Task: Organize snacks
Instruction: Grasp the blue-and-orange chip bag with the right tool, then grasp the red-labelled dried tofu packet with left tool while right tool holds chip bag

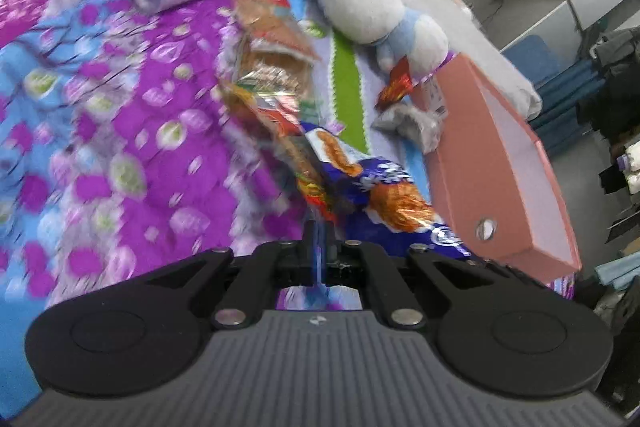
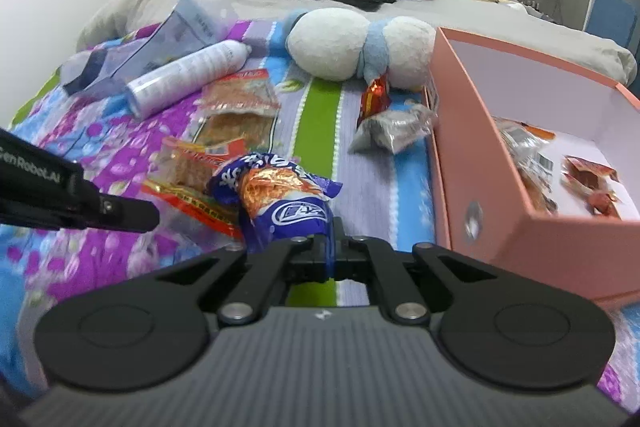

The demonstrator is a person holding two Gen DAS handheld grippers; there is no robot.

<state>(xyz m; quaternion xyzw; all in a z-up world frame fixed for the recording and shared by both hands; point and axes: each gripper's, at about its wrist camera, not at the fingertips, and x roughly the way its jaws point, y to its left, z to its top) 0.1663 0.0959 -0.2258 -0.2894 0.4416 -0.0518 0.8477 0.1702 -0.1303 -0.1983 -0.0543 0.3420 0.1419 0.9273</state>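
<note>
While the flowered bedspread (image 2: 100, 131) carries everything, the pink box (image 2: 480, 163) stands at right with snacks inside. The blue packet (image 2: 280, 203), just left of the box, is clamped by the right gripper (image 2: 329, 247); the left gripper (image 1: 319, 247) is closed, seemingly on blue wrapper, though blur prevents certainty.

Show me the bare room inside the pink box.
The pink cardboard box is free along its far white floor toward the back wall. The near corner is crowded with orange snack packets. The right gripper pinches a blue wrapper.
</note>
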